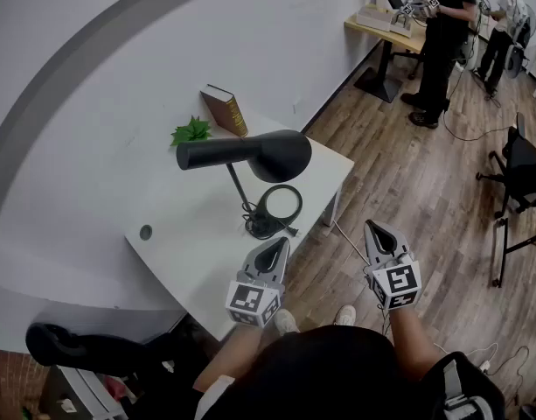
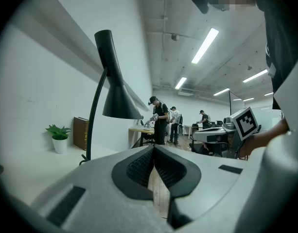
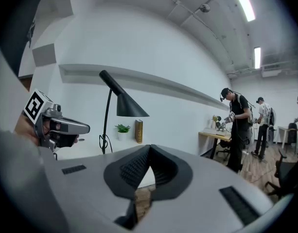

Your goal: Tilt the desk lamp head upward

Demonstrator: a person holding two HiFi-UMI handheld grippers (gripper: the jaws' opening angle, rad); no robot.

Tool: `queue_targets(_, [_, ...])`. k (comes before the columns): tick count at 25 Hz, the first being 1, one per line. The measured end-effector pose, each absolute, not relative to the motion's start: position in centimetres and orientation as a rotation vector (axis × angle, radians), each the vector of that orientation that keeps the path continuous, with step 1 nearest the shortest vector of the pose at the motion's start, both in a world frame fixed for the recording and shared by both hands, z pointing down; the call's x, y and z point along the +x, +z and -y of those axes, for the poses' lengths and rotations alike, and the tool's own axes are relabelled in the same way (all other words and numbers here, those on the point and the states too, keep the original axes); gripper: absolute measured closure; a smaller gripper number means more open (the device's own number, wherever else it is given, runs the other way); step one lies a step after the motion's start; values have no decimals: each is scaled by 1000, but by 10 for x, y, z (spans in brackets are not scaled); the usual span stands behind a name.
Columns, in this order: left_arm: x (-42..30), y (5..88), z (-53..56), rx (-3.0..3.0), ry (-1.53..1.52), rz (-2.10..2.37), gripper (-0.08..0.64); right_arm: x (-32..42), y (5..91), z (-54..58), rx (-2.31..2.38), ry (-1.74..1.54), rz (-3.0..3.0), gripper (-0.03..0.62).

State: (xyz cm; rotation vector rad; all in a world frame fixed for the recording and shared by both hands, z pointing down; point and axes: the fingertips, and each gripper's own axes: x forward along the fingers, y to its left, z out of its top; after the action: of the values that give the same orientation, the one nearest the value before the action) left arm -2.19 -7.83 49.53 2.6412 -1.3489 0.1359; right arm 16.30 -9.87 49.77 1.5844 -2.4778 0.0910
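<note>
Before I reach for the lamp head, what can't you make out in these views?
Lamp head tilt joint: hidden under the head in the head view; dark and too small in both gripper views.
Lamp base: mostly hidden behind the left gripper and right gripper bodies in their own views.
Book title: too small everywhere.

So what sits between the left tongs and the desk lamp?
Only bare white desk and the bunched cord at the foot of the lamp; the head view shows it. The left tongs, shut and empty, are short of the lamp.
</note>
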Motion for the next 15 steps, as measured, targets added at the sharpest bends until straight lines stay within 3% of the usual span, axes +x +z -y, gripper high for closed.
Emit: queue_targets(15, [-52, 486, 92, 2579, 8, 1392, 554, 120, 499, 117, 1462, 157, 2559, 592])
